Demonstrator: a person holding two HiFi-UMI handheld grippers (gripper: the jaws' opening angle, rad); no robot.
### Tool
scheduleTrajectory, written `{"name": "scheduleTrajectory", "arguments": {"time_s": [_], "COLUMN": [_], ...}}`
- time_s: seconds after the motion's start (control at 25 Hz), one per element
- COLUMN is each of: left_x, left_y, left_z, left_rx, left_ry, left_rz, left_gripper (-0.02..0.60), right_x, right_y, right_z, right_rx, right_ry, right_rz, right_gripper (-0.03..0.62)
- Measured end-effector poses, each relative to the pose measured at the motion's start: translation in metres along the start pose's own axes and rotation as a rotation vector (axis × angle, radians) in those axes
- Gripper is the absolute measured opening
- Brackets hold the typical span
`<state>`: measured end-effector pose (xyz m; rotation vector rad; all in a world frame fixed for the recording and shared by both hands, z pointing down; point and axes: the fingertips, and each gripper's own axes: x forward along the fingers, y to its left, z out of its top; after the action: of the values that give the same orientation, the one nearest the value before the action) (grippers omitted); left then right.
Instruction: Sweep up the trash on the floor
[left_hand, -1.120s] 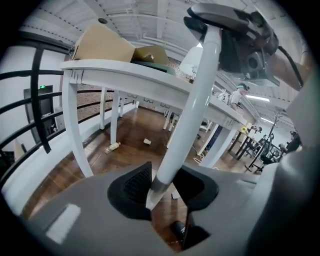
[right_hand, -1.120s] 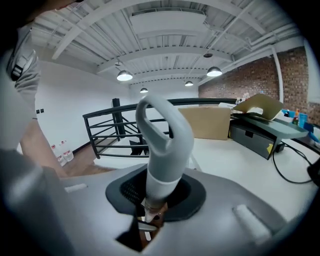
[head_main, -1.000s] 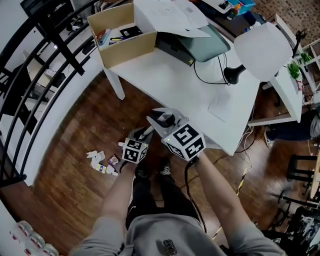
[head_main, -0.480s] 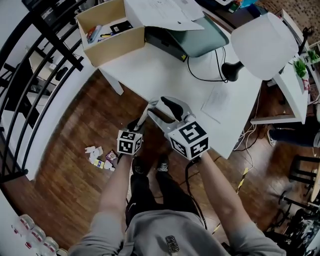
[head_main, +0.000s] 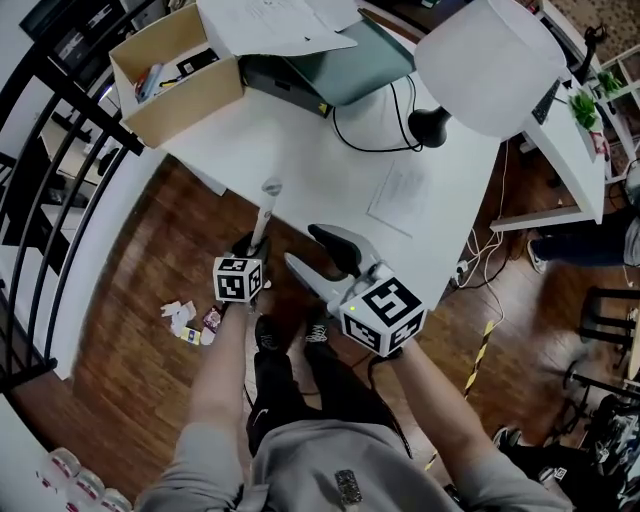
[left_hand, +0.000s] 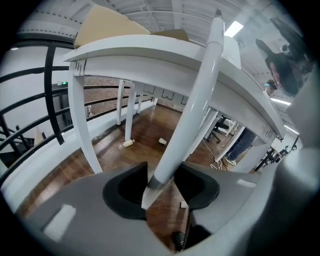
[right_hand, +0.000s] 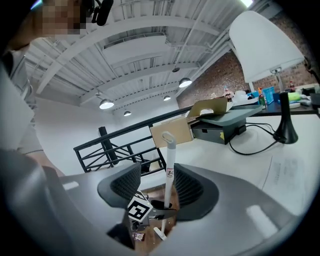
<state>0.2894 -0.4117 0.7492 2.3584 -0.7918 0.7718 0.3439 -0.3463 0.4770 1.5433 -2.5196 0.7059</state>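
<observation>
A white long handle (head_main: 262, 212) with a loop at its top stands upright in my left gripper (head_main: 252, 250), in front of the desk edge. In the left gripper view the handle (left_hand: 187, 110) sits between the black pads, which press on it while the jaws are opening slightly; left gripper (left_hand: 162, 187). My right gripper (head_main: 305, 248) hangs open to the right of the handle, jaws closing a little with nothing between them. The right gripper view looks past the right gripper (right_hand: 157, 187) at the handle (right_hand: 170, 165). Paper scraps and wrappers (head_main: 190, 320) lie on the wooden floor to the left.
A white desk (head_main: 300, 150) carries a cardboard box (head_main: 170, 75), a grey device (head_main: 330, 70) and a white-shaded lamp (head_main: 480, 60). A black railing (head_main: 40, 150) runs along the left. A desk leg (left_hand: 82, 120) stands close. Cables (head_main: 480, 270) trail on the right.
The right gripper has opened off the handle and drawn back toward the person. The left gripper has carried the handle a little leftward.
</observation>
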Motion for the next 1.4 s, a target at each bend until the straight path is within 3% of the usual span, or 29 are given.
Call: {"name": "scheduleTrajectory", "arguments": {"time_s": [0.28, 0.4, 0.52, 0.6, 0.68, 0.96, 1.2, 1.4], "left_x": [-0.016, -0.055, -0.115, -0.165, -0.214, -0.399, -0.503, -0.572], "left_y": [-0.003, -0.006, -0.015, -0.013, -0.013, 0.007, 0.006, 0.009], "left_z": [-0.003, 0.002, 0.024, 0.044, 0.061, 0.072, 0.042, 0.009], "left_rx": [-0.019, -0.026, -0.017, -0.009, -0.017, -0.039, -0.018, -0.044], "left_ry": [0.009, -0.038, -0.154, -0.243, -0.314, -0.517, -0.58, -0.637], "left_rz": [0.037, 0.07, 0.094, 0.124, 0.136, 0.28, 0.303, 0.34], "left_gripper": [0.224, 0.224, 0.153, 0.071, 0.005, 0.005, 0.006, 0.005], "right_x": [-0.014, -0.014, -0.015, -0.011, -0.003, 0.046, 0.059, 0.058], "right_y": [0.006, 0.025, 0.051, 0.074, 0.1, 0.235, 0.334, 0.425], "right_z": [-0.006, -0.001, 0.008, 0.016, 0.024, 0.037, 0.025, 0.017], "right_rx": [-0.001, -0.012, -0.033, -0.048, -0.075, -0.213, -0.222, -0.347], "right_ry": [0.019, 0.026, 0.027, 0.022, 0.023, 0.037, 0.016, -0.018], "right_rz": [0.056, 0.116, 0.172, 0.226, 0.274, 0.495, 0.551, 0.608], "right_gripper": [0.169, 0.103, 0.002, 0.0, 0.0, 0.0, 0.0, 0.0]}}
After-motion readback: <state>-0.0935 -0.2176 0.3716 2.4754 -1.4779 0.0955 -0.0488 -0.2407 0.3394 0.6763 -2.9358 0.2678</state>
